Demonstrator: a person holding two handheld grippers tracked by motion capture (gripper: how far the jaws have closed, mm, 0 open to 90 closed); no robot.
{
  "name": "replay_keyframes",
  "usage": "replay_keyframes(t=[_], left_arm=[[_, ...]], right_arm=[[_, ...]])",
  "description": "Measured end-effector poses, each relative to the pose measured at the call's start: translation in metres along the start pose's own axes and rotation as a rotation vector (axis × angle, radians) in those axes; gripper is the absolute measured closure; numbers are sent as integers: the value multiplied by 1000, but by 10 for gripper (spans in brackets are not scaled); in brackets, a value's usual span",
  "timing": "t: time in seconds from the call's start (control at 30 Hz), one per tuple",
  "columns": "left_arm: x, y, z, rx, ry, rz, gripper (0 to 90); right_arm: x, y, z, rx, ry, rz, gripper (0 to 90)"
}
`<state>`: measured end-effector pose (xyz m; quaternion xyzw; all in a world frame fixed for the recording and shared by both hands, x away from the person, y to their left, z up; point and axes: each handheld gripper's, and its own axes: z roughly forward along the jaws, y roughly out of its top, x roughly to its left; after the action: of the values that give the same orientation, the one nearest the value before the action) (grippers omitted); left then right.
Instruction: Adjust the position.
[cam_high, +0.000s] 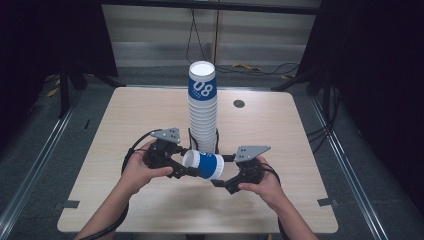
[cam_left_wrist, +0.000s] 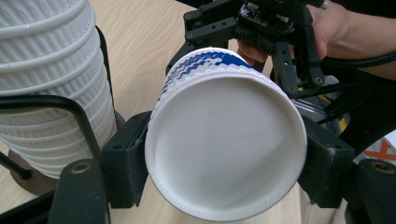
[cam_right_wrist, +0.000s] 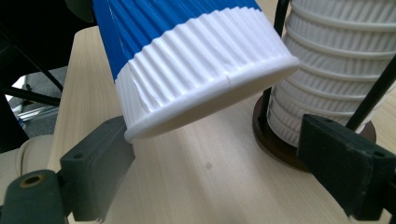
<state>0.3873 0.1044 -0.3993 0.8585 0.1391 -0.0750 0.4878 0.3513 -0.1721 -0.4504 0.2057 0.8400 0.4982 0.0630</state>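
One cup (cam_high: 204, 165) clamped in left hand-held gripper (cam_high: 176, 166), near stack (cam_high: 202, 112)

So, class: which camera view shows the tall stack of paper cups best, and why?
The high view: the stack of cups stands whole, from its base to the open top cup. The left gripper view catches some lower ribbed rims at its left edge; the right gripper view shows the bottom cups on the base.
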Motion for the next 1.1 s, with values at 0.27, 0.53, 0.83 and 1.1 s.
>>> replay_keyframes(t=[0.27,0.53,0.83,1.1], left_arm=[[1,0,3,7,-8,-8,286],[1,-1,5,9,-13,-20,286],[2,-1,8,13,-21,-20,286],[2,-1,10,11,-21,-24,287]], right_arm=[[-1,-1,-1,3,0,-18,100],[-1,-2,0,7,0,-34,97],[-1,-2,0,-18,11,-45,97],[-1,-2,2,-26,20,-43,97]])
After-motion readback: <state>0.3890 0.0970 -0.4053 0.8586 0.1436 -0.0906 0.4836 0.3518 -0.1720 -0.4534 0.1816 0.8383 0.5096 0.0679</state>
